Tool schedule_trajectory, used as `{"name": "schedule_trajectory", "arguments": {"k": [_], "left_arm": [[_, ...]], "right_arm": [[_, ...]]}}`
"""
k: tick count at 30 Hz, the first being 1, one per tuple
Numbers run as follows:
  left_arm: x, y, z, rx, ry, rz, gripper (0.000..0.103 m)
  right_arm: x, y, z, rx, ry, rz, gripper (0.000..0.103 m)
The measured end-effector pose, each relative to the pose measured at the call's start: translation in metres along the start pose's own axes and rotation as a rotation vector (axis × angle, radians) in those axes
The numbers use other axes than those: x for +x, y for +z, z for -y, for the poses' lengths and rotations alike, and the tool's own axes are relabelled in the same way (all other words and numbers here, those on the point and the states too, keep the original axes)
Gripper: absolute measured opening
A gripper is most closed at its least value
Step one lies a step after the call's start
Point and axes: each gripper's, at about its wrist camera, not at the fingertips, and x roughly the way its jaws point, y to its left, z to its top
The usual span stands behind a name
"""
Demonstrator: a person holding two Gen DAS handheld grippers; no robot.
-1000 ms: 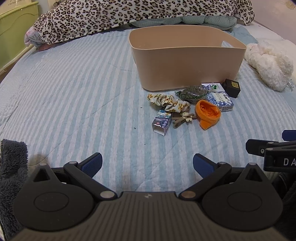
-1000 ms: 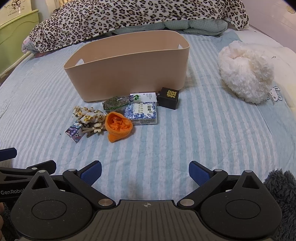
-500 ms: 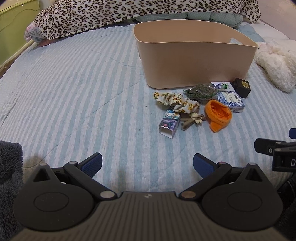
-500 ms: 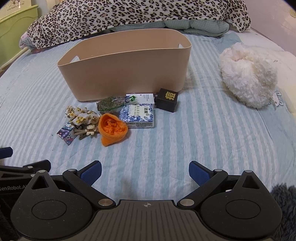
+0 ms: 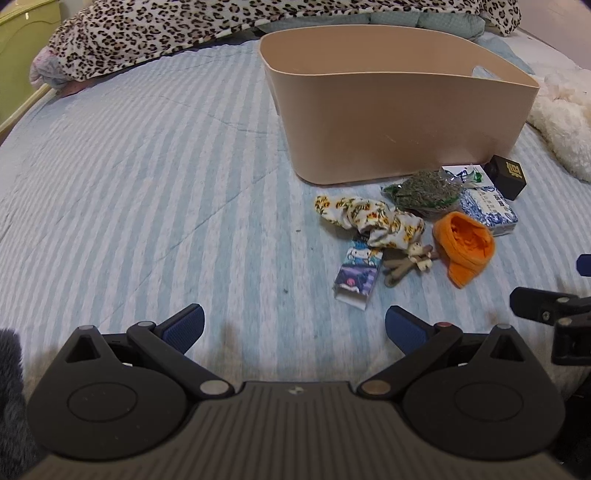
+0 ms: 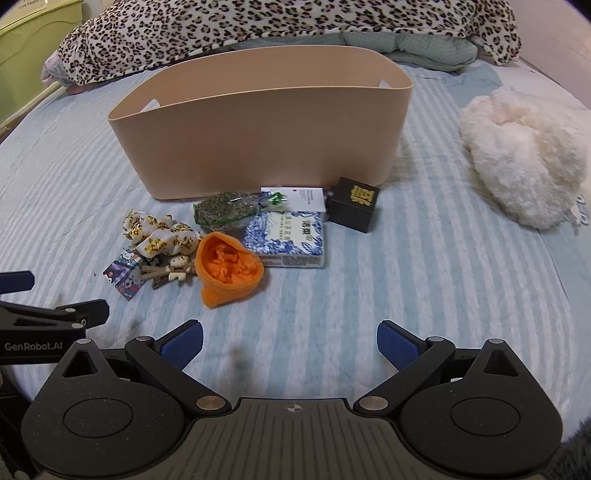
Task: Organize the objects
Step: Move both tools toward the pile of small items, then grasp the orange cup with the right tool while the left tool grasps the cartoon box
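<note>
A beige plastic bin (image 5: 399, 122) (image 6: 266, 140) stands on the striped bed. In front of it lies a cluster: a floral scrunchie (image 5: 369, 219) (image 6: 159, 232), an orange cloth item (image 5: 463, 245) (image 6: 227, 267), a bag of dried herbs (image 5: 421, 190) (image 6: 225, 212), a blue-white tissue pack (image 5: 487, 210) (image 6: 286, 238), a black cube box (image 5: 508, 177) (image 6: 352, 203), a small picture box (image 5: 356, 275) (image 6: 123, 275) and a small doll (image 5: 406, 262) (image 6: 171, 271). My left gripper (image 5: 293, 326) and right gripper (image 6: 290, 343) are both open and empty, short of the cluster.
A leopard-print blanket (image 5: 221, 26) (image 6: 280, 22) lies across the back of the bed. A white fluffy item (image 6: 524, 155) (image 5: 561, 122) lies to the right of the bin. A green cabinet (image 5: 18, 48) stands at the far left.
Both grippers have moved forward toward the bin and the cluster, which look larger and nearer now. Both stay open.
</note>
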Motion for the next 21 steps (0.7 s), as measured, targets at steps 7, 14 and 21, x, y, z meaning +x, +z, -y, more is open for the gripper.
{"name": "schedule_trajectory", "arguments": {"k": [7, 14, 21], "left_arm": [[0.028, 0.014, -0.003, 0.05, -0.023, -0.013, 0.103], [0.052, 0.014, -0.008, 0.063, -0.102, -0.023, 0.103], [0.055, 0.016, 0.0, 0.137, -0.145, 0.023, 0.094]], "right_arm": [[0.022, 0.011, -0.009, -0.008, 0.016, -0.023, 0.102], [0.04, 0.021, -0.015, 0.011, 0.058, -0.035, 0.098], [0.053, 0.02, -0.019, 0.017, 0.07, -0.035, 0.088]]}}
